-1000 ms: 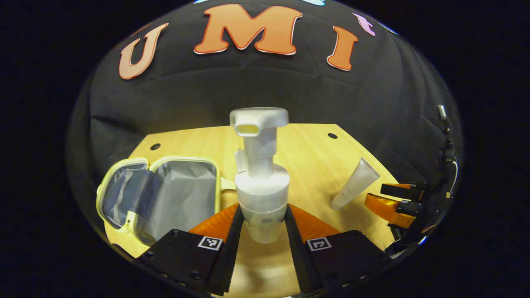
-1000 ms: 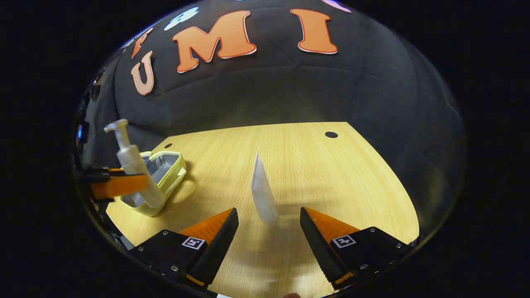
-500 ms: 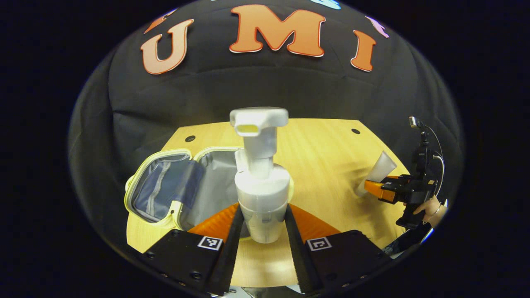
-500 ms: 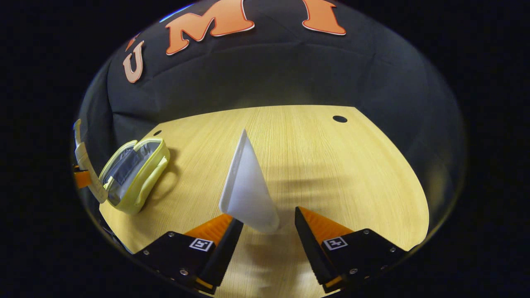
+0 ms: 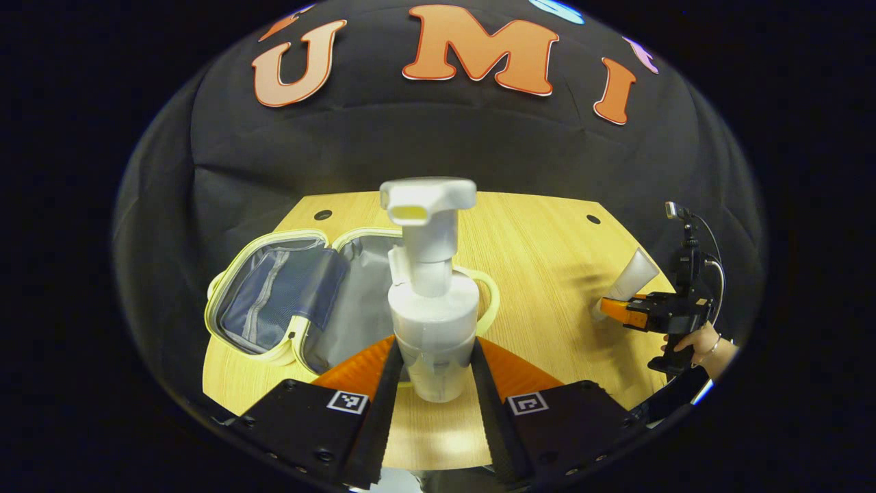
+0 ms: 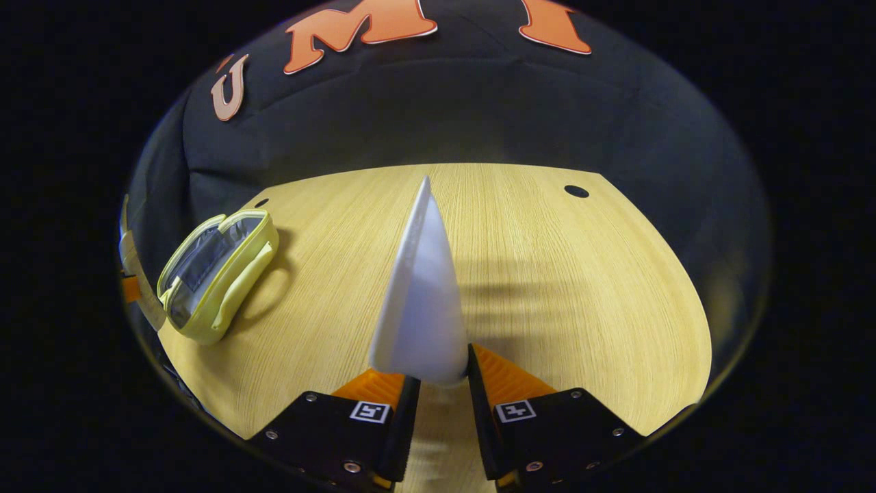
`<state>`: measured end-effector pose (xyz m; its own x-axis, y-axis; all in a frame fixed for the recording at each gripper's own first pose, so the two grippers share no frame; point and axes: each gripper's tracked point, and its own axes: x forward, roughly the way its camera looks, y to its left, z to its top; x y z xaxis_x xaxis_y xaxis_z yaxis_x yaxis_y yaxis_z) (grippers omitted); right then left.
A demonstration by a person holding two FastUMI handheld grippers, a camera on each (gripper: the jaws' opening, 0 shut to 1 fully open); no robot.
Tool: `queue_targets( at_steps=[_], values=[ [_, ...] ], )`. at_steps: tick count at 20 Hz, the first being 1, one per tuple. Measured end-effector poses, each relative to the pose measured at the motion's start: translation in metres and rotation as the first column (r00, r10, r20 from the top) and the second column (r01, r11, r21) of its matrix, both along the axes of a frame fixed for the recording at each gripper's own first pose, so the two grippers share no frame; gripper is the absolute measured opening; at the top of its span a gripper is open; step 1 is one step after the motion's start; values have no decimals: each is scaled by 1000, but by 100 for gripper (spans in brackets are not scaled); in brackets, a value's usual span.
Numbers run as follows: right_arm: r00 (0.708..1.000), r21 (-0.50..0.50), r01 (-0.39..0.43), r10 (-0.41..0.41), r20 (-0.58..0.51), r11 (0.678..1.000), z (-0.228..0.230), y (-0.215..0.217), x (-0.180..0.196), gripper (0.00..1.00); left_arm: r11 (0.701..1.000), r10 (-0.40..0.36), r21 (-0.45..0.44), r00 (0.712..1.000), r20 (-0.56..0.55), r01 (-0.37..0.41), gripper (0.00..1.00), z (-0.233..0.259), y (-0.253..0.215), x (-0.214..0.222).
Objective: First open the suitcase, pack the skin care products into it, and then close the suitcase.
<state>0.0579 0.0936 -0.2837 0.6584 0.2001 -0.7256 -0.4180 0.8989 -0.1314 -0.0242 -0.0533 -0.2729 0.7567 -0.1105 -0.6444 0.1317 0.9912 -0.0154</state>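
A light wooden table (image 5: 540,274) with small round holes stands before a black cloth wall (image 5: 438,150). The open yellow-green suitcase (image 5: 287,301) lies at its left part, grey lining exposed. Just right of the suitcase, the left gripper (image 5: 436,370) is clamped on a white pump bottle (image 5: 431,301), held upright above the table. Well right of the suitcase, the right gripper (image 6: 438,383), held by a hand (image 5: 698,340), has both fingers pressed on the cap end of a white tube (image 6: 421,287), crimped end pointing away.
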Motion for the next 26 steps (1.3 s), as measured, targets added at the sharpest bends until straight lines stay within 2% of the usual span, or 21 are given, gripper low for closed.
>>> queue_targets(
  at_steps=[1, 3, 5, 6, 7, 8, 9, 13, 18, 22, 26],
  values=[
    [999, 1, 13, -13, -31, 1000, 1, 0, -4, 46, 1000, -11, 2, 1000, -9, 11, 59, 1, 6, 3],
    [996, 41, 29, -26, -85, 999, 14, 13, -13, 40, 999, -32, -8, 999, -22, 32, 59, 6, 16, 11],
    [991, 56, 28, -20, -136, 998, 29, 29, -26, 39, 997, -71, -20, 996, -53, 70, 59, 11, 28, 19],
    [987, 69, 18, -7, -158, 997, 36, 42, -32, 43, 996, -93, -24, 993, -77, 92, 59, 11, 36, 23],
    [984, 81, 14, 1, -176, 997, 45, 55, -39, 34, 992, -124, -24, 986, -107, 123, 59, 12, 44, 27],
    [981, 97, 8, 11, -195, 995, 54, 67, -47, 38, 988, -155, -24, 978, -136, 154, 59, 11, 52, 34],
    [977, 116, 13, 12, -213, 993, 60, 79, -55, 38, 983, -181, -19, 969, -169, 181, 59, 10, 61, 41],
    [963, 151, 60, -18, -270, 987, 68, 113, -81, 38, 954, -282, 7, 907, -312, 299, 60, -2, 90, 74],
    [949, 143, 140, -92, -300, 980, 61, 125, -104, 38, 920, -355, -31, 797, -489, 390, 59, -13, 91, 85],
    [945, 113, 189, -149, -293, 976, 58, 123, -108, 38, 919, -364, -87, 743, -561, 385, 60, -36, 86, 99],
    [937, 101, 226, -187, -296, 969, 60, 123, -119, 38, 923, -349, -102, 697, -627, 370, 60, -62, 81, 107]
  ],
)
